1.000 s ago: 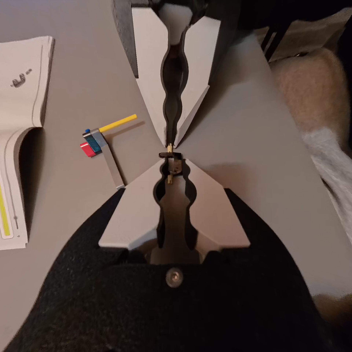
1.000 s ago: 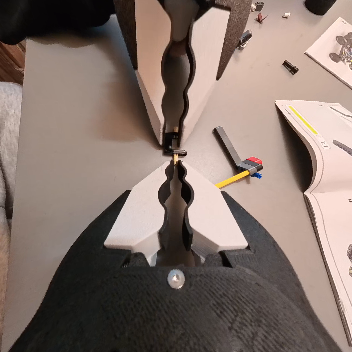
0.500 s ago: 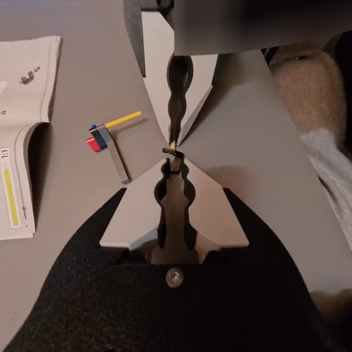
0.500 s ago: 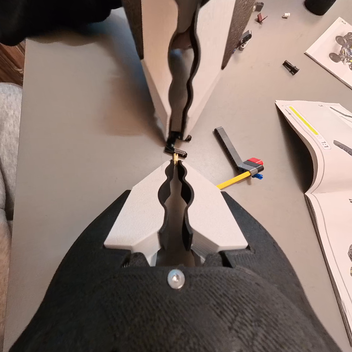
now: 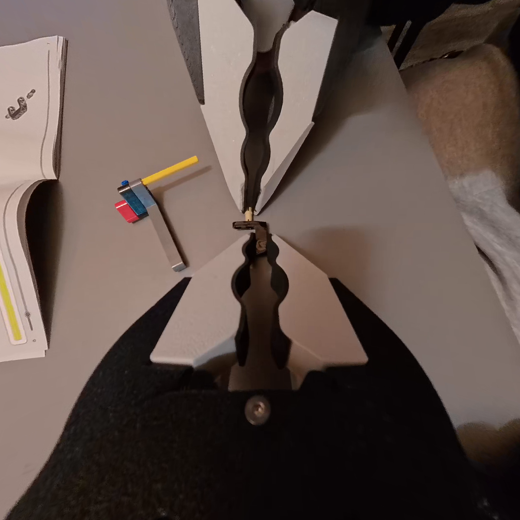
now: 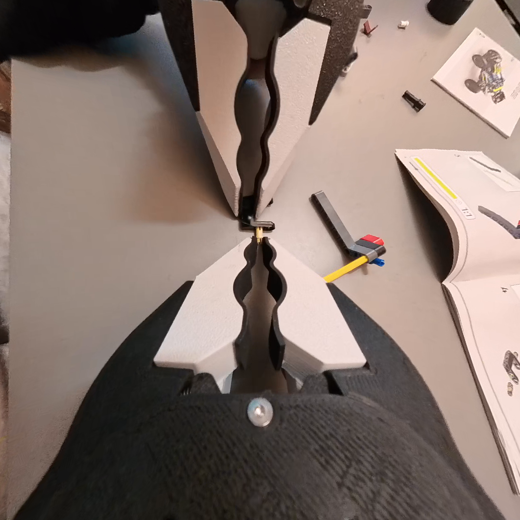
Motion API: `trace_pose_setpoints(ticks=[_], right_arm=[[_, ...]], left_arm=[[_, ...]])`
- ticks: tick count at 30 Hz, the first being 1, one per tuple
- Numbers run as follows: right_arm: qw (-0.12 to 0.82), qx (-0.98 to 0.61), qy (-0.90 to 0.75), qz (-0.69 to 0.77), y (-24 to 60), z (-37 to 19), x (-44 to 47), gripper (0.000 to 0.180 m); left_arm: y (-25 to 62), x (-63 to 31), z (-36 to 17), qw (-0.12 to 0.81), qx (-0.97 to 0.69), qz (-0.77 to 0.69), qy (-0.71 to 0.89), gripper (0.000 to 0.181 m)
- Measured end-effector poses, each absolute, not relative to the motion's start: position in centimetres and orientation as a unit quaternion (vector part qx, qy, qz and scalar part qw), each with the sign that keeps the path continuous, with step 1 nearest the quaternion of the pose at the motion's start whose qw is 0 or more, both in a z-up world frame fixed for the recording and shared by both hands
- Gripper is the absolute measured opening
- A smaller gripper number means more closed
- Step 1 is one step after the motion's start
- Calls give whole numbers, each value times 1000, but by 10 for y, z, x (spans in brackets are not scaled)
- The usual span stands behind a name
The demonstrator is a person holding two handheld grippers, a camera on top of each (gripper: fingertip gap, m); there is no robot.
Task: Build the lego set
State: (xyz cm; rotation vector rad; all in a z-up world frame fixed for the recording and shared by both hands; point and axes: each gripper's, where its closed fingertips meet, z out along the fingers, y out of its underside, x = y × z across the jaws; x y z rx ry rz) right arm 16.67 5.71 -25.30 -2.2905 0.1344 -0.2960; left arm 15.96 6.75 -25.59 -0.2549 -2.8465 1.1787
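My left gripper (image 5: 257, 239) is shut on a small black L-shaped connector (image 5: 260, 235). My right gripper (image 6: 259, 241) is shut on a short tan pin (image 6: 258, 233). The two grippers meet tip to tip above the grey table. The pin's free end touches the connector's flat arm (image 6: 264, 224). In the left wrist view the right gripper (image 5: 249, 209) comes from the top with the pin (image 5: 248, 216). In the right wrist view the left gripper (image 6: 249, 213) comes from the top. A part-built assembly (image 5: 146, 197), a grey beam with yellow axle, red block and blue pin, lies on the table; it also shows in the right wrist view (image 6: 363, 247).
An open instruction booklet (image 6: 478, 253) lies beside the assembly, also in the left wrist view (image 5: 25, 197). A second leaflet (image 6: 484, 81), a black pin (image 6: 413, 100) and small loose parts (image 6: 368, 28) lie farther off. A beige cushion (image 5: 464, 126) lies past the table edge.
The left gripper tilted half a second ago and has straightened again. Pin and connector stay tip to tip. The assembly on the table has not moved.
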Motion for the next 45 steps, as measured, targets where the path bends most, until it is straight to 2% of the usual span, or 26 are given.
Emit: trace_pose_setpoints(ticks=[12,18,31,32,37,40,42,45], right_arm=[[389,-883,-58,-256,60,-249,165,3],[404,-906,12,-124,63,-252,163,3],[410,-901,2,-140,60,-250,165,7],[409,-902,-1,-138,60,-251,164,3],[408,-903,1,-134,60,-251,164,3],[408,-902,1,-139,59,-251,164,3],[407,-902,4,-140,56,-251,165,2],[405,-902,16,-151,45,-251,170,2]], left_arm=[[67,158,-256,72,-62,397,-913,6],[66,155,-256,71,-75,398,-912,6],[65,155,-255,52,-83,402,-910,7],[65,154,-255,51,-84,402,-910,7],[69,158,-238,52,-73,440,-894,22],[69,178,-211,6,-39,507,-861,24],[72,207,-197,-75,8,538,-839,23],[85,242,-201,-173,78,510,-839,21]])
